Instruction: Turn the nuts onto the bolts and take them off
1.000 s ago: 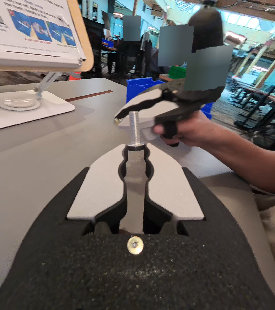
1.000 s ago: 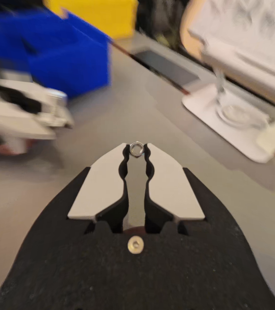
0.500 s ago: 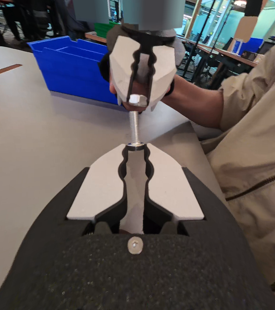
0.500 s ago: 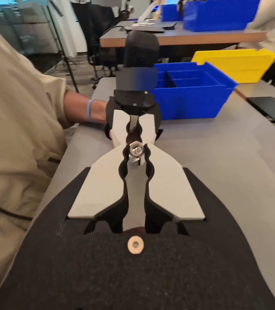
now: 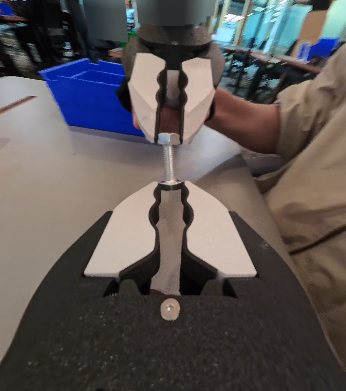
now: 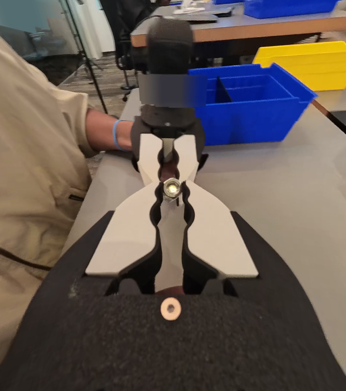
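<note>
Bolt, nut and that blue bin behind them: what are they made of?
The bolt and nut look like bright plated steel: silvery, with sharp glints, though the exact metal is a guess. The blue bin looks like moulded plastic: one even colour, smooth, slightly glossy walls.

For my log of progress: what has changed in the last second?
The right gripper swung round to face the left gripper and brought its nut onto the tip of the bolt. Both stayed shut: left on the bolt, right on the nut.
</note>
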